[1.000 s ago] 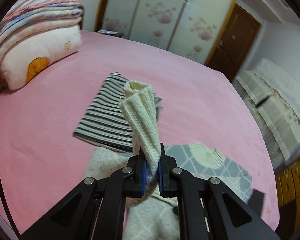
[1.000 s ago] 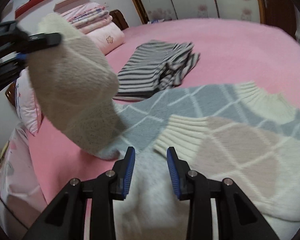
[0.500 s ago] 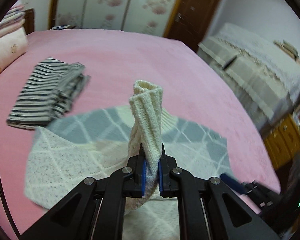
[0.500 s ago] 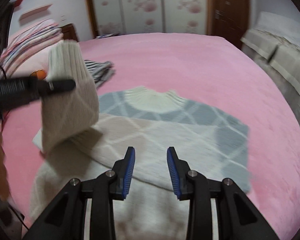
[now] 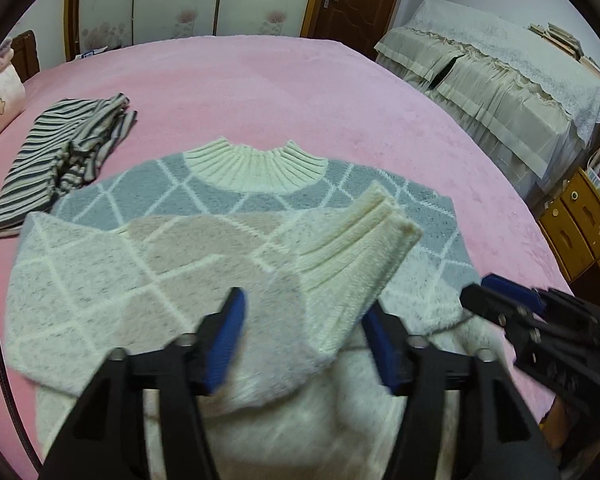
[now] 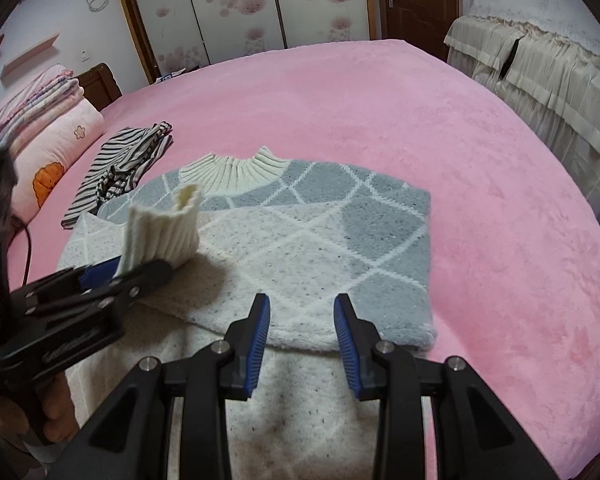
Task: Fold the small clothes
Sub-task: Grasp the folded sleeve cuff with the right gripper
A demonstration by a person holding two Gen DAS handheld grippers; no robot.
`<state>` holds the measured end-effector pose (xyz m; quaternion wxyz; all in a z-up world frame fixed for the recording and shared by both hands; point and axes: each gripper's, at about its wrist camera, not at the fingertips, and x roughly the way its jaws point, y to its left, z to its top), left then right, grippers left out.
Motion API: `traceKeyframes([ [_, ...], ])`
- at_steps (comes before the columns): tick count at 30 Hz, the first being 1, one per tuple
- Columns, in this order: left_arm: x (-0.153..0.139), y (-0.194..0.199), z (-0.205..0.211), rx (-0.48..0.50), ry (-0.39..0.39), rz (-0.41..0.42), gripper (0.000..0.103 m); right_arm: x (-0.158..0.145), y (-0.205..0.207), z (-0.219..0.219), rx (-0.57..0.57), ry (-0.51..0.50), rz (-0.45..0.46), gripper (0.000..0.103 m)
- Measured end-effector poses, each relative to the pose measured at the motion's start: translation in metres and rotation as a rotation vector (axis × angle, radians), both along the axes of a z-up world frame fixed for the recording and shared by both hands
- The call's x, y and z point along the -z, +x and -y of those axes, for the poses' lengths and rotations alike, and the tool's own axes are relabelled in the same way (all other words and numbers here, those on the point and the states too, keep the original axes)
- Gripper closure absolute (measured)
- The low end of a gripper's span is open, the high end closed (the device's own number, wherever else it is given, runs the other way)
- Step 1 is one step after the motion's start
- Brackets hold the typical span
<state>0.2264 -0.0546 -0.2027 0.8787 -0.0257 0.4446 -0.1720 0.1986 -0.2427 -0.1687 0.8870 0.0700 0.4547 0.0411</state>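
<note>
Left gripper (image 5: 304, 336) just opened wide, dropping sleeve cuff (image 5: 364, 248) onto sweater (image 5: 100, 280); right gripper (image 6: 302, 332) half-open, empty; I'd back out low before flattening.

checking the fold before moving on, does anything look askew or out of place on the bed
One thing: the ribbed sleeve cuff sticks up above the sweater instead of lying flat, sitting between the pads of the left tool, whose jaws have just been opening. The striped garment beside it is loosely bunched.

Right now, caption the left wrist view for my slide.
Left gripper, just opened, releasing the sleeve cuff over the sweater on the bed.
</note>
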Motion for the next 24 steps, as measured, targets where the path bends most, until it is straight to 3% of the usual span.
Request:
traceKeyframes([
  [3,-0.012,-0.014,-0.013,0.018,-0.012,0.027,0.028,-0.003,0.003,0.000,-0.009,0.051,-0.001,0.067],
  [10,-0.032,-0.042,-0.049,0.000,0.025,0.091,0.027,-0.006,0.012,0.002,-0.022,0.130,-0.014,0.059],
  [14,-0.020,-0.051,-0.097,-0.100,0.112,0.101,0.023,0.004,0.019,0.000,-0.038,0.145,-0.047,0.059],
  [18,0.007,-0.047,-0.158,-0.256,0.170,0.041,0.023,0.025,0.030,-0.002,-0.054,0.175,-0.098,0.059],
  [24,0.033,-0.046,-0.219,-0.400,0.076,-0.039,0.023,0.054,0.043,-0.015,-0.080,0.208,-0.157,0.059],
])
